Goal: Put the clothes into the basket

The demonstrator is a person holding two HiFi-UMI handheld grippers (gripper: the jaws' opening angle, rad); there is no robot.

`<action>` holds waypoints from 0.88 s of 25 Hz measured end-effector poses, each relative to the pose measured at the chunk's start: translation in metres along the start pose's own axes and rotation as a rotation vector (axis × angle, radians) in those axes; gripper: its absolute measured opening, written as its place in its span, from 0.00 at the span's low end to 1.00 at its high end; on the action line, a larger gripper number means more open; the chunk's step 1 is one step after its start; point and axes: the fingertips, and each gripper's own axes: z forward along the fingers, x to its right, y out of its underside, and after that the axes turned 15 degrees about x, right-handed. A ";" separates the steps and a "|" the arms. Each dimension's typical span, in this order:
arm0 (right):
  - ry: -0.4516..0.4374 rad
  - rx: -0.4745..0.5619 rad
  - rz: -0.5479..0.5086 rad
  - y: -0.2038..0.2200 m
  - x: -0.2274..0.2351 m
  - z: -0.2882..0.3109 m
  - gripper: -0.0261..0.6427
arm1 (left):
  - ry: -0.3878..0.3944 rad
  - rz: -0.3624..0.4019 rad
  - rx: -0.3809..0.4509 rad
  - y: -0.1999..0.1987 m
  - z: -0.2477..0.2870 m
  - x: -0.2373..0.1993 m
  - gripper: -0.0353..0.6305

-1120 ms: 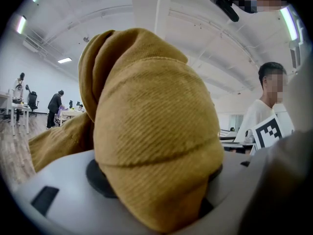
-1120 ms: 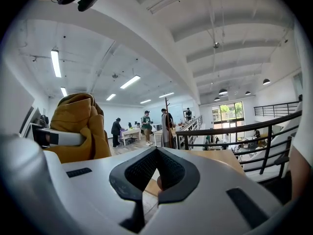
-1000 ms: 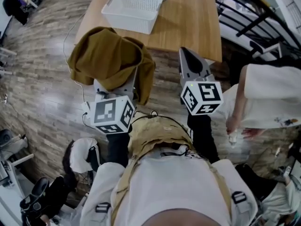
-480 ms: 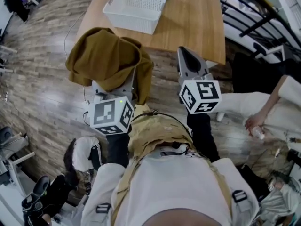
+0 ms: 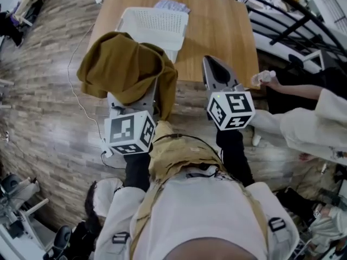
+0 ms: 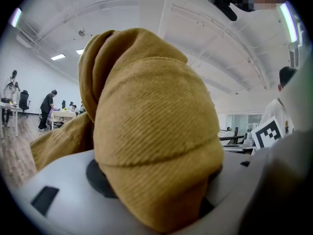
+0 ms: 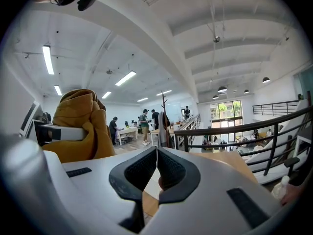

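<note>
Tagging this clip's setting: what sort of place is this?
Probably a big open-plan workshop or lab: strip lights on a high white ceiling, people at worktables, a black railing.

I can read no words, numbers or brand names anywhere. My left gripper's cube (image 5: 129, 134) and right gripper's cube (image 5: 232, 110) carry only black-and-white square patterns. The printed sheet (image 5: 172, 5) is too small to read.

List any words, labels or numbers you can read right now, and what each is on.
No readable text anywhere.
Left marker cube and right marker cube: black-and-white square patterns, no letters.
Printed paper sheet behind the white plastic lattice basket: too small and blurred to read.
</note>
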 end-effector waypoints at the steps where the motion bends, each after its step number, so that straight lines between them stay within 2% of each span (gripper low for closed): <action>1: 0.004 -0.007 0.002 0.002 0.002 0.011 0.07 | 0.005 0.002 -0.004 0.000 0.011 -0.006 0.54; 15: 0.054 -0.069 0.013 0.028 0.019 0.141 0.07 | 0.055 -0.020 -0.060 0.013 0.129 -0.079 0.54; 22: 0.070 -0.078 0.005 0.035 0.015 0.194 0.07 | 0.085 -0.023 -0.070 0.014 0.168 -0.112 0.54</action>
